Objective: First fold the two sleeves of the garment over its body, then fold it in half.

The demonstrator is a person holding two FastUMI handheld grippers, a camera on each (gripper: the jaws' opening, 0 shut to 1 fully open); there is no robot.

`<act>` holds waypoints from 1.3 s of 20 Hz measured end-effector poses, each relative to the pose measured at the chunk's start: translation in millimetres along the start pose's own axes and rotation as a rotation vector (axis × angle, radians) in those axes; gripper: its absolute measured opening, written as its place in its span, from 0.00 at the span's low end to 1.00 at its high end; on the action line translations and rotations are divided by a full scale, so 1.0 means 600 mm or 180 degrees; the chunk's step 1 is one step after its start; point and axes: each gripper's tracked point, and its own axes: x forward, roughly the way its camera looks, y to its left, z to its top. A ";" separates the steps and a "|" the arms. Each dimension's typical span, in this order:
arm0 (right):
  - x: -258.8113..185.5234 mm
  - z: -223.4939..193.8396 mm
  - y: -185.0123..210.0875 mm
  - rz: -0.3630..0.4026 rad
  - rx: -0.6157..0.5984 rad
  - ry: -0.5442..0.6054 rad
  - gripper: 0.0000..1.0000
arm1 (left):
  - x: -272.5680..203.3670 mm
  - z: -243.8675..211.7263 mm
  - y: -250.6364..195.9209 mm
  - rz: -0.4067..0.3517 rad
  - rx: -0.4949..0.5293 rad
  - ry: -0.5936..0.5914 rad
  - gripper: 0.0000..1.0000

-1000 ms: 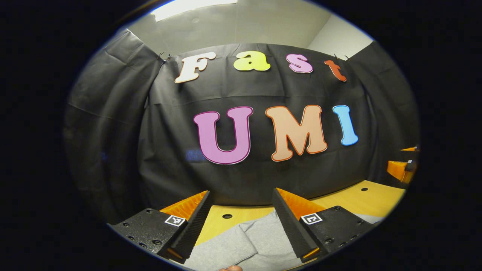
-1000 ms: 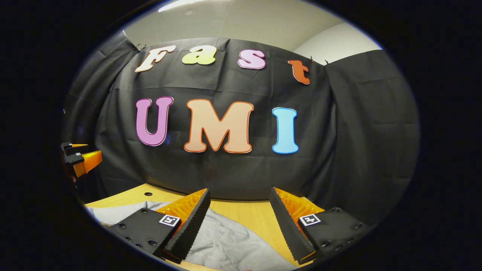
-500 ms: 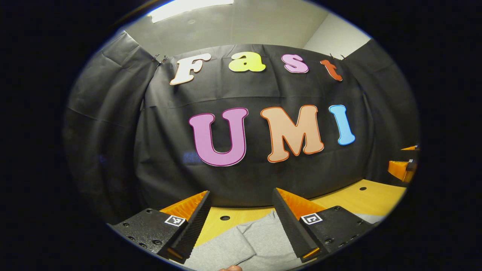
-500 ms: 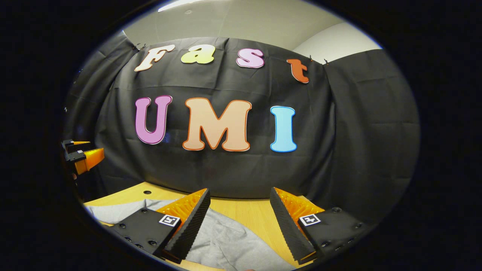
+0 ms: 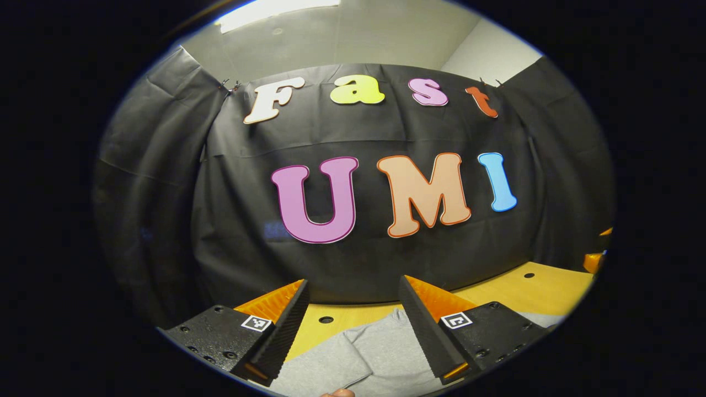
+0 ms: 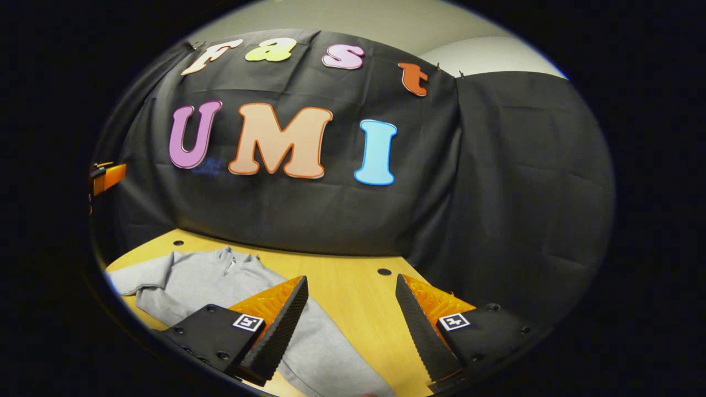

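a grey garment (image 6: 220, 275) lies spread on the wooden worktop (image 6: 353, 298) — no fold visibly made yet. left gripper (image 5: 353, 325) and right gripper (image 6: 351, 322) hover above it, fingers wide, holding nothing.

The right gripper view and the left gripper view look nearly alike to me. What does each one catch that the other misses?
The right gripper view takes in the garment's collar with a sleeve spread to the side, and the left gripper far off at the edge. The left gripper view has a bright ceiling light, a fingertip at the bottom rim, and an orange bit of the right gripper. Both share the grey garment lying flat on the wooden table, the black cloth wall, and a pair of open fingers holding nothing.
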 end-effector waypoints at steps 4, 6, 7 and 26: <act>-0.017 -0.088 -0.038 -0.0086 -0.0054 0.0365 1.00 | 0.002 0.000 -0.020 -0.0080 -0.0016 0.0009 0.95; -0.031 -0.125 -0.055 -0.0120 -0.0043 0.0521 1.00 | 0.003 0.001 -0.030 -0.0112 -0.0011 0.0016 0.95; -0.037 -0.141 -0.060 -0.0127 -0.0041 0.0594 1.00 | 0.002 -0.001 -0.035 -0.0129 -0.0002 0.0023 0.95; -0.162 -0.432 -0.103 0.0027 0.0295 0.1958 1.00 | -0.023 0.001 -0.145 -0.0289 0.0098 0.0099 0.94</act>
